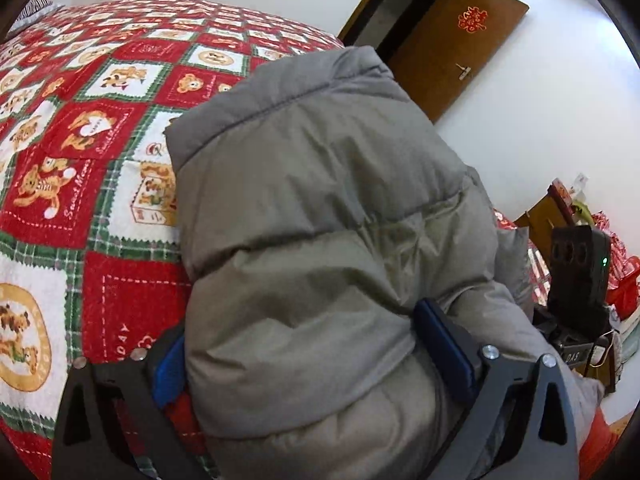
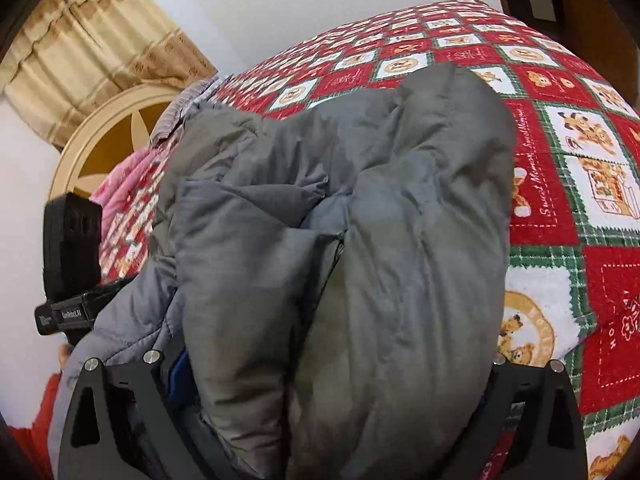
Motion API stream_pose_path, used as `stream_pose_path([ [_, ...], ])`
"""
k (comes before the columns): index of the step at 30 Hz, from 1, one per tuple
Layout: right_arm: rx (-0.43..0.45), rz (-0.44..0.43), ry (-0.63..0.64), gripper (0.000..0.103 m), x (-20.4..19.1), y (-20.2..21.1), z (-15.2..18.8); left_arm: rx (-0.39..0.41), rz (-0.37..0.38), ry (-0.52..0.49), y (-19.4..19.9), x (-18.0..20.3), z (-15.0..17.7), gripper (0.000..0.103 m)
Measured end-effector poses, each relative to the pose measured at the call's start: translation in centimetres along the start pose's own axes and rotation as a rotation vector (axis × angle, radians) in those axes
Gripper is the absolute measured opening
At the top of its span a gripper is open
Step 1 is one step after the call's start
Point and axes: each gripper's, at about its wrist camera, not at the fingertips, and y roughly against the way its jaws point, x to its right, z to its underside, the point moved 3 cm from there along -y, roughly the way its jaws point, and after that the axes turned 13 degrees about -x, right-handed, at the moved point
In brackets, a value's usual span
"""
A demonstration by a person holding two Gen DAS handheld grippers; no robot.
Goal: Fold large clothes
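Observation:
A big grey puffer jacket [image 1: 320,220] lies bunched on a bed with a red, green and white teddy-bear quilt [image 1: 80,128]. My left gripper [image 1: 316,364] is shut on a thick fold of the jacket, blue pads pressed against both sides. The jacket collar [image 1: 280,96] points away from me. In the right wrist view the same jacket [image 2: 360,220] fills the middle, and my right gripper [image 2: 332,384] is shut on another thick bundle of it. The other gripper's black body shows at the right edge of the left view [image 1: 576,276] and at the left edge of the right view [image 2: 72,256].
A brown wooden door [image 1: 452,48] stands open in the white wall beyond the bed. Red bags and clutter [image 1: 616,280] sit at the right. A cream headboard [image 2: 104,136], beige curtains [image 2: 92,48] and pink bedding [image 2: 124,192] lie at the bed's far end.

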Motion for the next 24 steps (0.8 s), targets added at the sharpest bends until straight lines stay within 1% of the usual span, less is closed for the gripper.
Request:
stream_pose_path([
  [2,-0.004,0.020,-0.002,0.098,0.0,-0.3,-0.1,0.001,-0.009,-0.002,-0.3,0.2,-0.1,0.098],
  [3,-0.008,0.038,0.002,0.098,-0.2,-0.5,-0.3,0.002,-0.015,-0.002,-0.3,0.3,-0.1,0.093],
  [4,-0.012,0.056,0.009,0.093,-0.5,-0.5,-0.3,0.006,-0.024,-0.008,-0.3,0.6,-0.1,0.087],
  [5,-0.016,0.054,0.014,0.085,-0.8,-0.4,-0.2,0.009,-0.026,-0.013,-0.1,0.6,0.3,0.084],
  [6,-0.017,0.044,0.012,0.080,-0.9,-0.3,-0.2,0.015,-0.024,-0.016,0.2,0.9,0.5,0.077],
  [7,-0.019,0.026,0.007,0.069,-1.1,-0.1,0.1,0.019,-0.023,-0.015,0.5,1.1,0.9,0.071],
  [8,-0.020,0.011,-0.003,0.060,-1.3,0.2,0.3,0.025,-0.018,-0.011,0.8,1.3,1.2,0.069],
  [10,-0.016,0.001,-0.021,0.052,-1.8,0.8,0.8,0.035,-0.007,-0.003,1.5,1.7,1.9,0.060],
  [11,-0.011,0.000,-0.030,0.046,-2.1,1.1,1.2,0.038,-0.004,-0.002,1.8,2.0,2.3,0.059],
  [13,0.007,-0.014,-0.041,0.041,-2.9,2.2,2.0,0.045,0.004,-0.001,2.6,2.7,3.0,0.054],
  [16,0.035,-0.036,-0.064,0.036,-3.6,4.3,3.7,0.045,0.025,-0.015,3.9,4.3,3.9,0.053],
  [19,0.072,-0.045,-0.083,0.033,-4.2,7.4,5.1,0.045,0.042,-0.063,4.9,7.1,3.9,0.053],
  [22,0.140,-0.047,-0.072,0.029,-4.5,12.1,6.2,0.061,0.079,-0.138,6.1,11.4,3.5,0.053],
  [23,0.165,-0.041,-0.065,0.028,-4.6,13.9,6.4,0.060,0.097,-0.168,6.2,13.3,3.2,0.053],
  [24,0.195,-0.014,-0.056,0.028,-4.5,16.3,6.6,0.058,0.112,-0.184,6.2,14.5,2.9,0.053],
])
